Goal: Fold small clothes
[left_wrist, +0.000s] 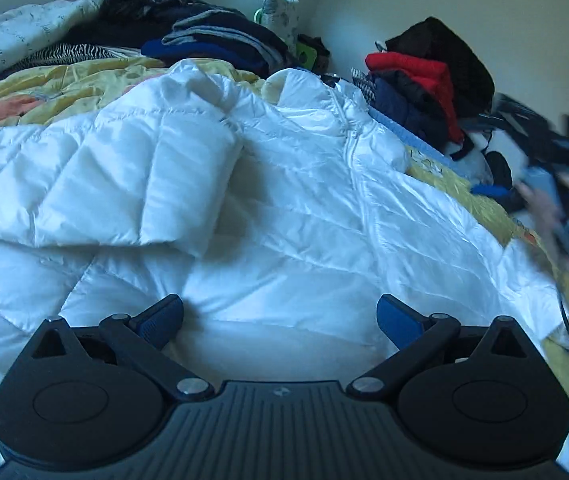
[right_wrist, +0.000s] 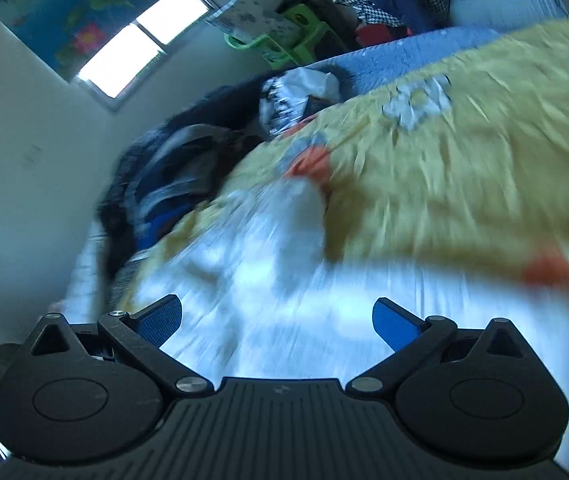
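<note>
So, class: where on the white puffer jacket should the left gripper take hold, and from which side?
Probably the cuff of the folded-over sleeve on the white puffer jacket: its open end lifts off the body, so the open left gripper can come in from below.

This is a bedroom in a home. A bed fills both views, spread with a yellow quilted bedcover (left_wrist: 84, 84) printed with orange and grey patches, over a blue blanket (right_wrist: 404, 54) that shows along its far edge. Household laundry lies about: a stack of folded dark clothes (left_wrist: 220, 42) at the bed's far side, and a heap of red, navy and black garments (left_wrist: 424, 88) beyond its right edge, by the wall. Plain pale walls meet in a corner, with a small window (right_wrist: 140, 40) set high, half covered by a blind printed with flowers (right_wrist: 80, 4). A green plastic stool (right_wrist: 304, 36) stands by the wall.
</note>
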A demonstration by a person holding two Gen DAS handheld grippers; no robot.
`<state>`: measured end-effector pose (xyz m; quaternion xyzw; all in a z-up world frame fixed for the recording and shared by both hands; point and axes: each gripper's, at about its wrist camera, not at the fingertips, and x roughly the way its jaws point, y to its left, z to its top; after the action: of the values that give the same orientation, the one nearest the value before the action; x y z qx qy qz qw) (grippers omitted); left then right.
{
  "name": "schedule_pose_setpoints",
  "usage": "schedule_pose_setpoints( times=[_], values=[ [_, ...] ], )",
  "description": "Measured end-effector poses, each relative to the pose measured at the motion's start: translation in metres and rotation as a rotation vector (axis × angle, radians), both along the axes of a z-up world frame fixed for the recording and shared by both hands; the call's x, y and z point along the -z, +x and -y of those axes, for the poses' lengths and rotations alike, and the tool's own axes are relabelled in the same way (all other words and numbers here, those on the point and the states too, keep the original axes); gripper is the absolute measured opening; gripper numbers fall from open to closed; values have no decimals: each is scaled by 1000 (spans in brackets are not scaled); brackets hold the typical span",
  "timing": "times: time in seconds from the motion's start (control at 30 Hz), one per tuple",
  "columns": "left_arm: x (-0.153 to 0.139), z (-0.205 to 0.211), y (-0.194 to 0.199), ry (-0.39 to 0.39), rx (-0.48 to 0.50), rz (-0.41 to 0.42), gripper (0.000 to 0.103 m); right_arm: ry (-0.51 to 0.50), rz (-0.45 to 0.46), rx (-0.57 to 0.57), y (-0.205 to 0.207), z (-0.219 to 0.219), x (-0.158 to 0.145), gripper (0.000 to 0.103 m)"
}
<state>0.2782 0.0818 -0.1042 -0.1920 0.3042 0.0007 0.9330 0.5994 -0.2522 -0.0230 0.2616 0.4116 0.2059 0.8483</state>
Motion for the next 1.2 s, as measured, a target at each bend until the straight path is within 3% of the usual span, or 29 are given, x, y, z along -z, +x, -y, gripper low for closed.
schedule_pose_setpoints(
  times=[0.1, 0.27, 0.37, 0.5, 0.53, 0.57, 0.63, 0.7, 0.87, 0.97, 1.1, 1.13, 1.2],
  values=[
    [5, 11, -5, 56, 6, 40, 103, -14, -23, 22, 67, -14, 18, 102],
    [8, -5, -7, -54, -3, 87, 103, 60, -128, 26, 148, -34, 61, 100],
    [9, -8, -6, -80, -8, 99, 103, 159, -169, -28, 177, -47, 82, 85],
    [11, -11, -6, -107, -13, 110, 103, 224, -165, -103, 195, -63, 93, 74],
    [11, -12, -6, -114, -14, 113, 103, 236, -174, -139, 198, -68, 94, 61],
    [11, -13, -6, -120, -15, 115, 103, 237, -183, -173, 200, -73, 95, 40],
    [12, -14, -6, -129, -16, 119, 103, 176, -184, -232, 199, -84, 96, 20],
    [12, -16, -8, -140, -18, 123, 103, 109, -144, -245, 191, -90, 91, 17],
    [13, -18, -7, -150, -19, 126, 103, 136, -11, -269, 167, -90, 48, 15],
    [13, -18, -7, -155, -19, 127, 103, 122, 130, -375, 132, -93, -1, 15],
    [13, -19, -7, -158, -19, 128, 103, 16, 314, -572, 45, -94, -54, 16],
    [13, -19, -8, -159, -19, 129, 103, -16, 335, -601, 22, -88, -57, 18],
    [13, -20, -7, -161, -20, 130, 103, -39, 311, -658, -23, -75, -48, 35]
  ],
)
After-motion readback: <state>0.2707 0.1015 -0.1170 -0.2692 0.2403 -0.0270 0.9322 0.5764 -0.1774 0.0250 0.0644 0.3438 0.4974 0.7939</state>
